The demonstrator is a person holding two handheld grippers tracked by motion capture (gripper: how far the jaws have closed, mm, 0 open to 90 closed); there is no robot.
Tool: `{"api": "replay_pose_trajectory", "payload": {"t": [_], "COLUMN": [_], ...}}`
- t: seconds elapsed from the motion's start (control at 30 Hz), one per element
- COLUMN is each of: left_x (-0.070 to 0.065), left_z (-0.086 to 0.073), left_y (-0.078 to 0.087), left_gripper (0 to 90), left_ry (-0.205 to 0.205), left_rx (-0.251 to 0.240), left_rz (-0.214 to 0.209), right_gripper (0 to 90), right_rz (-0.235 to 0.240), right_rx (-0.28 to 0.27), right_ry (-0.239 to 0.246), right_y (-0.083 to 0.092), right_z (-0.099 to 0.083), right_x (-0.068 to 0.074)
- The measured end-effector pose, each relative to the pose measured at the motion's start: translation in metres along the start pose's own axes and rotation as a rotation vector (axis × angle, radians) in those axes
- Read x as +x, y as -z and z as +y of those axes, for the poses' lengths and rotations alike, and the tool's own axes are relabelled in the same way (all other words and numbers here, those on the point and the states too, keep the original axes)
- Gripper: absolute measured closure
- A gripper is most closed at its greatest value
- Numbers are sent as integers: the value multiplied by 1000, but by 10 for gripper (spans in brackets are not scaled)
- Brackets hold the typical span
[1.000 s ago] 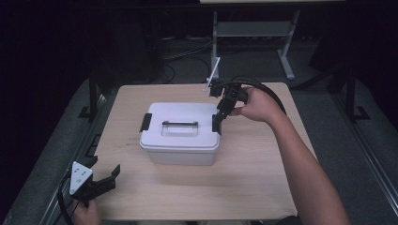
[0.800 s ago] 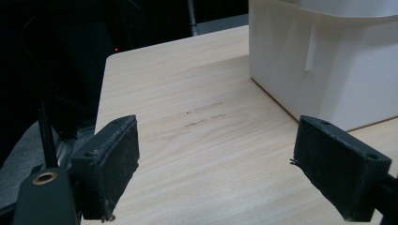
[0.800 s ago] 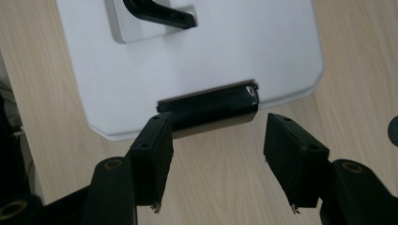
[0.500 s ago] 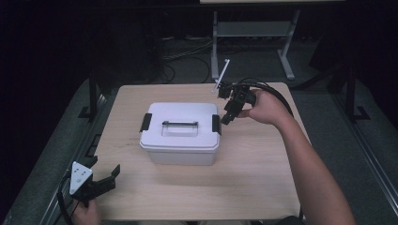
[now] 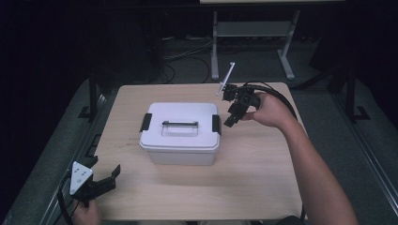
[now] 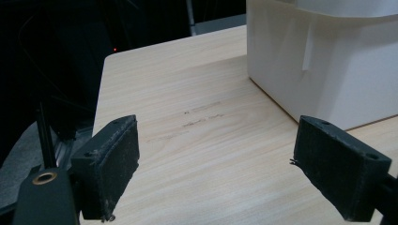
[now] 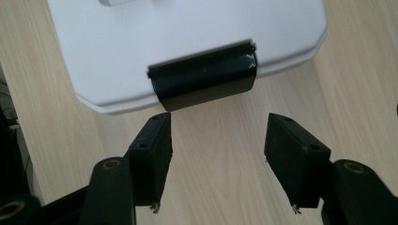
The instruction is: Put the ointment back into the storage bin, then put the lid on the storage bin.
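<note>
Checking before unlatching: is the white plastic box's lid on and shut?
Shut: the white plastic box has its lid seated flat, and the black side latch lies folded down over the lid's edge.

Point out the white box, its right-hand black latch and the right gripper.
white box (image 5: 180, 140), high view, on its lid beside the handle.
black latch (image 7: 204, 82), right gripper view, on the middle of the latch's face.
right gripper (image 5: 231, 121), high view, midway between its open fingertips, beside the latch.

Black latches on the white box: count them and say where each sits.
2. One latch is on the left end of the white box, the other latch on its right end, just ahead of the open right gripper.
</note>
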State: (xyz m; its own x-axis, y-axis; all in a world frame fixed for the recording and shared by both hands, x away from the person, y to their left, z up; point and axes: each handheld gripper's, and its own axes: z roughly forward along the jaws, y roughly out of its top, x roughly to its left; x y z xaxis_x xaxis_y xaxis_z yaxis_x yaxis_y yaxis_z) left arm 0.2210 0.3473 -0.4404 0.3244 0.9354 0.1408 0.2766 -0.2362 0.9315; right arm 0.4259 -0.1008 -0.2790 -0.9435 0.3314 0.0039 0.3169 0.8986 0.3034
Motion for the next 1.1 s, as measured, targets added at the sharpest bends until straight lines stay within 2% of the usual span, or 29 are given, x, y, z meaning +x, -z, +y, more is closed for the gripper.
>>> {"api": "replay_pose_trajectory", "payload": {"t": [0.37, 1.1], "left_x": [-1, -2], "left_z": [1, 1], "left_y": [-3, -1], "left_gripper": [140, 140], "left_ry": [-1, -4], "left_rx": [1, 1], "left_rz": [-10, -3], "right_gripper": [411, 407], "right_rz": [9, 33], "right_rx": [0, 8], "right_ry": [-27, -65], "right_y": [-7, -25], "right_z": [-15, -44], "right_x": [-3, -6]}}
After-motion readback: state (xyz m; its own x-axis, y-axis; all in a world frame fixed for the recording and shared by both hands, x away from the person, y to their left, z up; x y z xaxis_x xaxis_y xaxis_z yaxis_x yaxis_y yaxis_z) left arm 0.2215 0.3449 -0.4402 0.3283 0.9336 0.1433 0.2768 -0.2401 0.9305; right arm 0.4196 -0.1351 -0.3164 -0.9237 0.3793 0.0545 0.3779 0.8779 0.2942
